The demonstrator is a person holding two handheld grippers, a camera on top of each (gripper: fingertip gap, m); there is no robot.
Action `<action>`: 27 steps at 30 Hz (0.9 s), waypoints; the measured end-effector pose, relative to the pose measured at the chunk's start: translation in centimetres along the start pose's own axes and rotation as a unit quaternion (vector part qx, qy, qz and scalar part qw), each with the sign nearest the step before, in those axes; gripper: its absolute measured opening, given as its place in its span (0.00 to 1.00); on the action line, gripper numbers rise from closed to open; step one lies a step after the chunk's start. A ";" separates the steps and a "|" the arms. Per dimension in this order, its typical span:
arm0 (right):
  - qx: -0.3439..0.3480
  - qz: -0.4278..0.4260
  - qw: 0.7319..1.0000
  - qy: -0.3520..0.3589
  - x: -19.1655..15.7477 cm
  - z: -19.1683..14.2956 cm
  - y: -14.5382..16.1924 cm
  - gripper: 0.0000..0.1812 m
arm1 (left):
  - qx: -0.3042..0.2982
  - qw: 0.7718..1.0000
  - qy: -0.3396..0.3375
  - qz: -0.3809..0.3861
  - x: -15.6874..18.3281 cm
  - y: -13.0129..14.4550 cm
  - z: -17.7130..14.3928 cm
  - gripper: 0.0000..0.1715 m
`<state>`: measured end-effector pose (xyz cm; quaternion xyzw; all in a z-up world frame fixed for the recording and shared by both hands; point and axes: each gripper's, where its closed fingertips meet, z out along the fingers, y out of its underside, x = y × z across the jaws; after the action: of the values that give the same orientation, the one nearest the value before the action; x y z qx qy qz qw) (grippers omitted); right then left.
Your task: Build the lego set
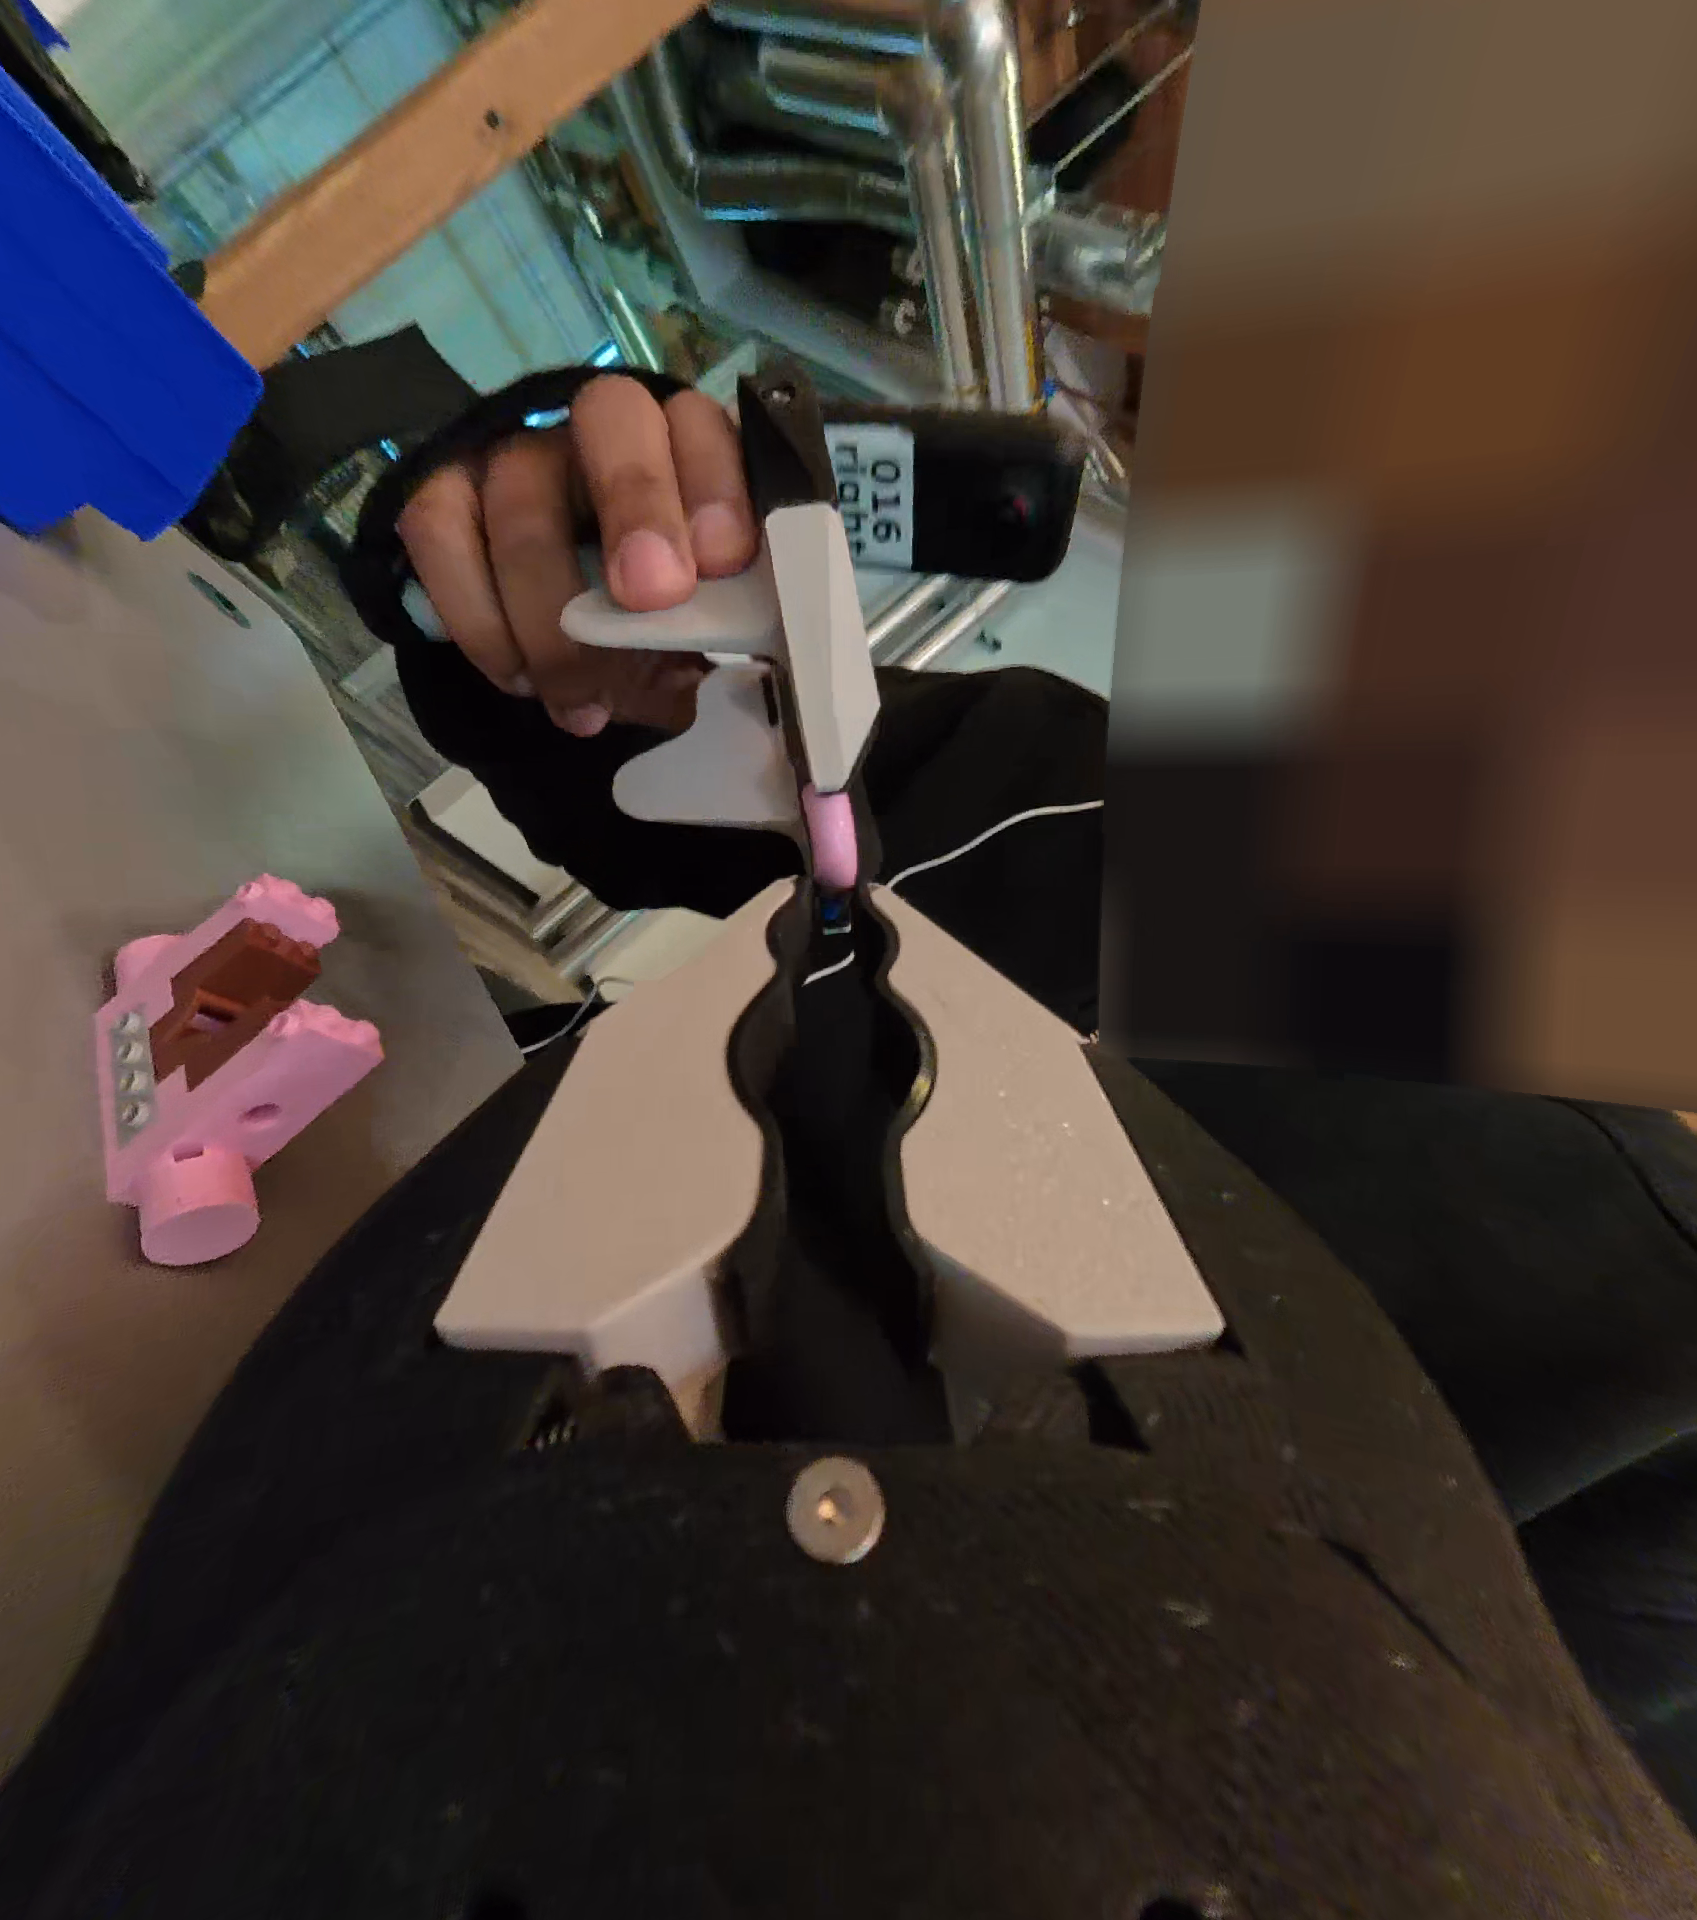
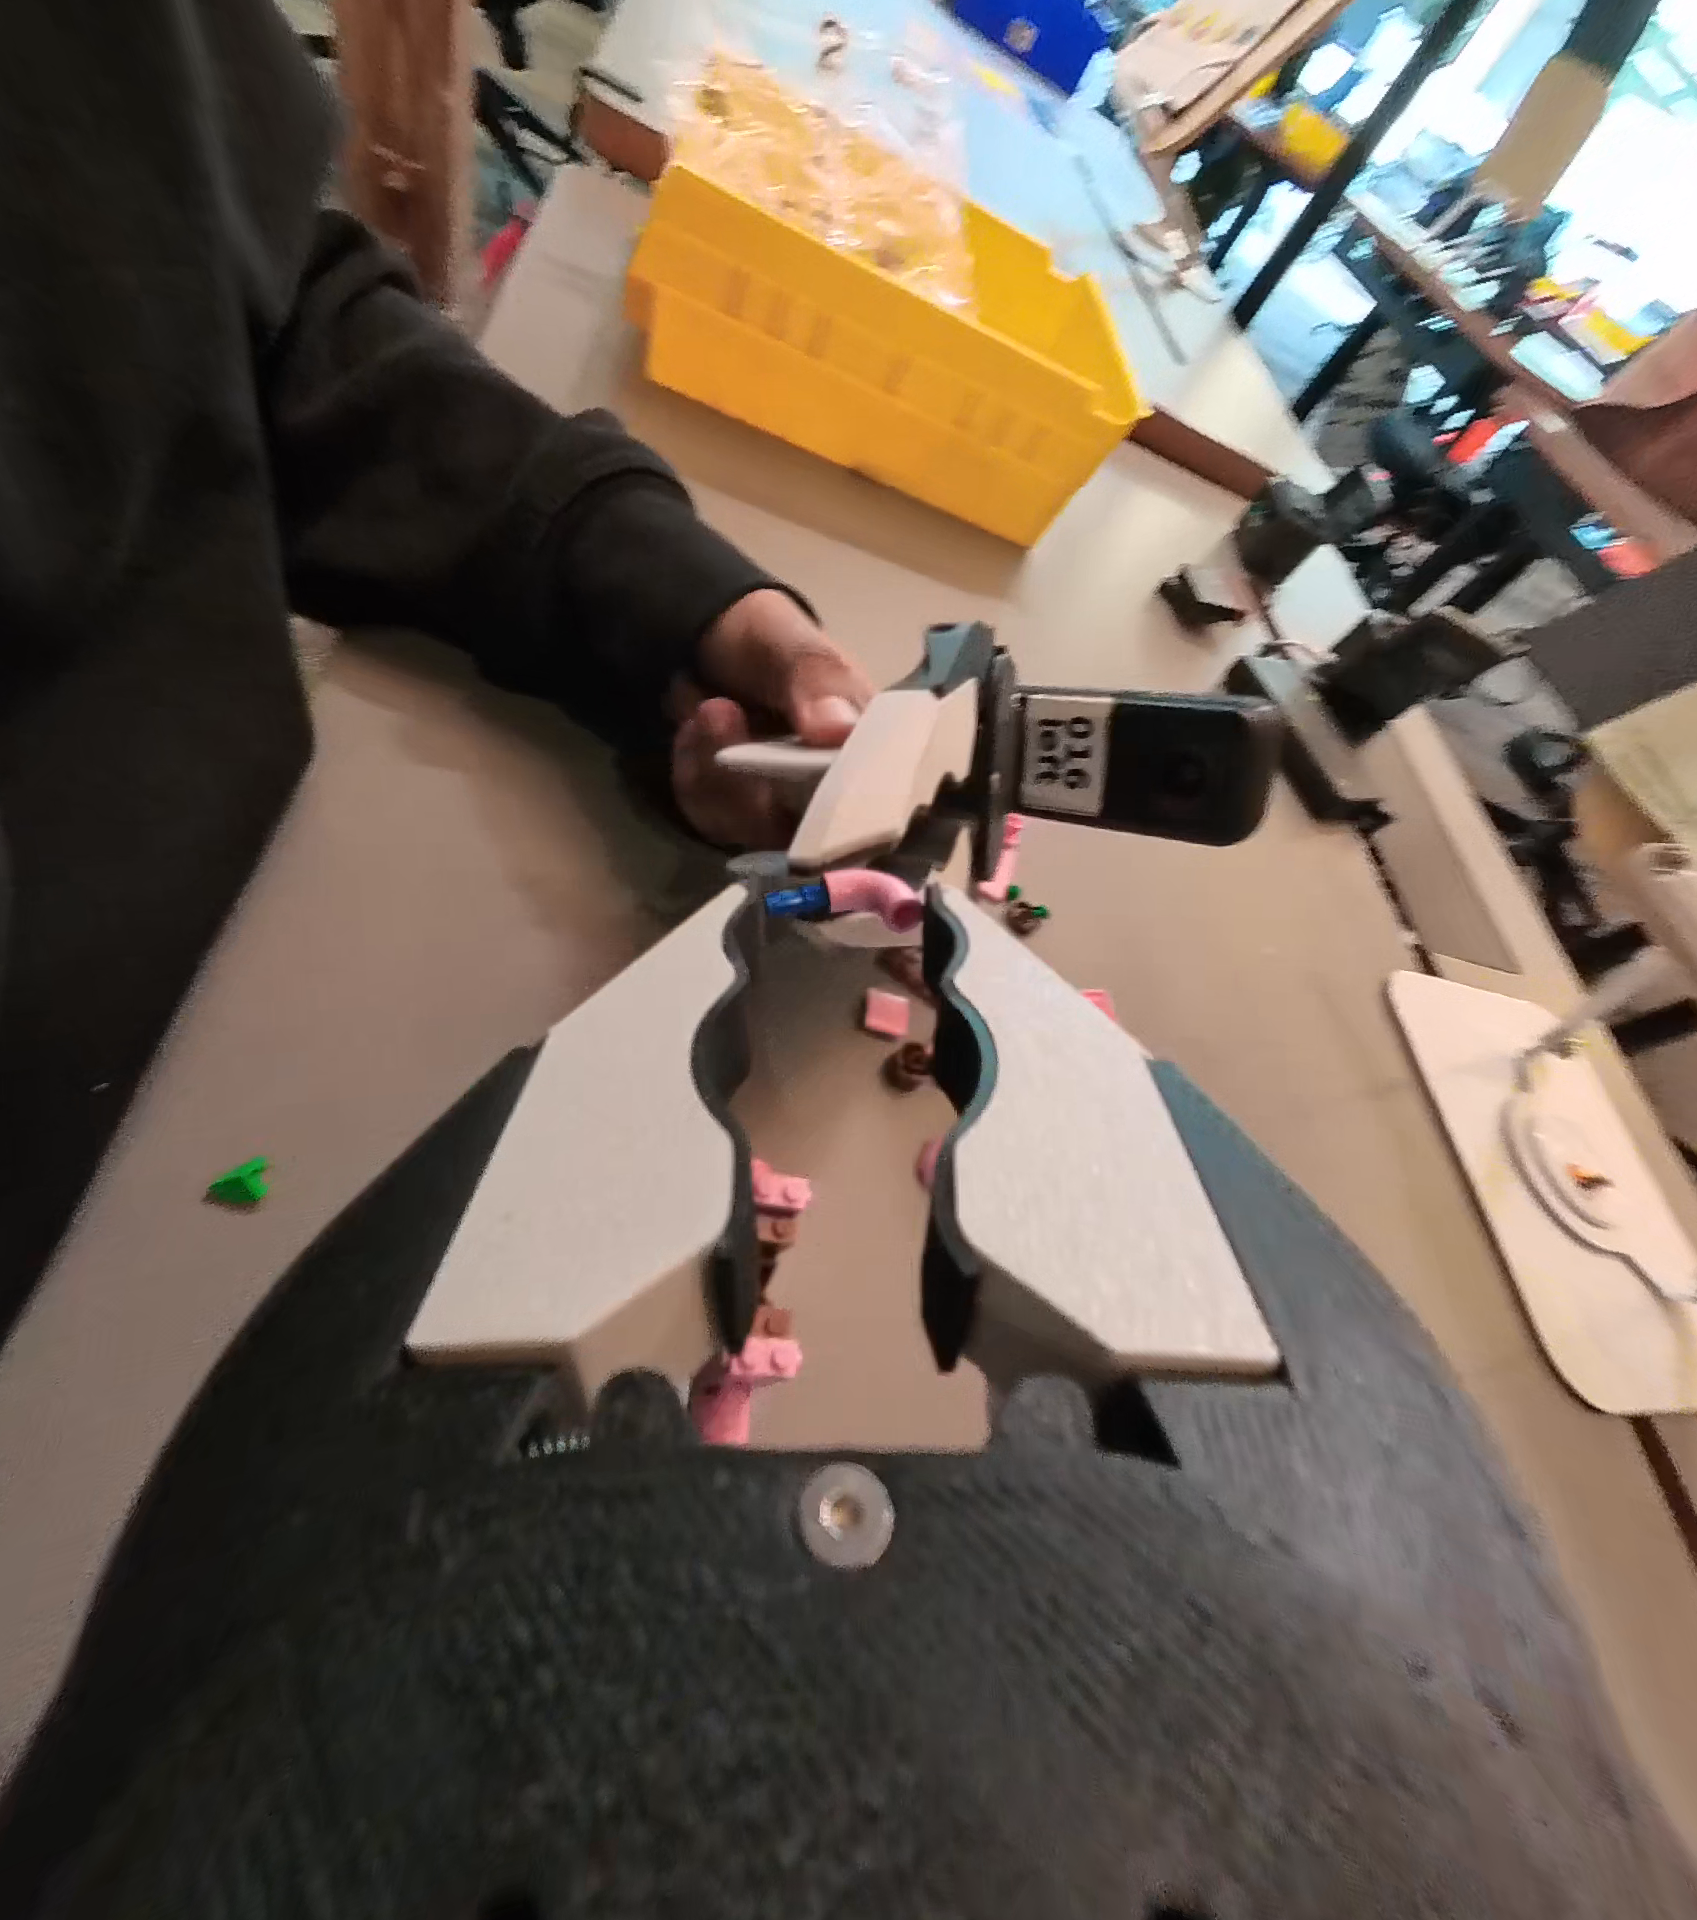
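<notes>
Item: small pink curved tube piece (image 2: 870,894) with short blue pin (image 2: 790,900) at one end, held in the air above the grey bench (image 1: 44,831), between both tools. Right gripper (image 2: 839,914): jaws clamped on the tube, long axis crosswise between the tips, pin end pointing toward the left gripper (image 1: 836,899). Left gripper: jaws narrowed almost shut, apparently pinching the pin at the very tips, axis straight ahead along the fingers. Next move, by judgement: seating the pin by pushing along that shared line. Pink-and-brown part-built model (image 1: 231,1060): lying on the bench, well apart, untouched.
</notes>
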<state>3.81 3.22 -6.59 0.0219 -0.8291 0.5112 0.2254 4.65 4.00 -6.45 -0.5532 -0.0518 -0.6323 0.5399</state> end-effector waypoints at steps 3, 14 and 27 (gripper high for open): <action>0.006 -0.008 0.999 0.036 0.3 0.0 0.0 0.16 | 0.007 1.000 0.004 -0.005 0.0 -0.2 -0.1 0.01; -0.009 -0.008 0.998 0.058 0.2 -0.2 0.8 0.16 | 0.028 0.999 -0.011 -0.021 -0.9 -0.6 -0.2 0.02; -0.037 -0.031 0.998 -0.030 -1.9 0.0 1.3 0.15 | -0.029 0.999 -0.024 -0.022 -1.0 1.1 0.8 0.02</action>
<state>5.14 3.46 -8.44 0.0549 -0.8529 0.4718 0.2169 5.79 4.73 -7.51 -0.5827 -0.0586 -0.6317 0.5078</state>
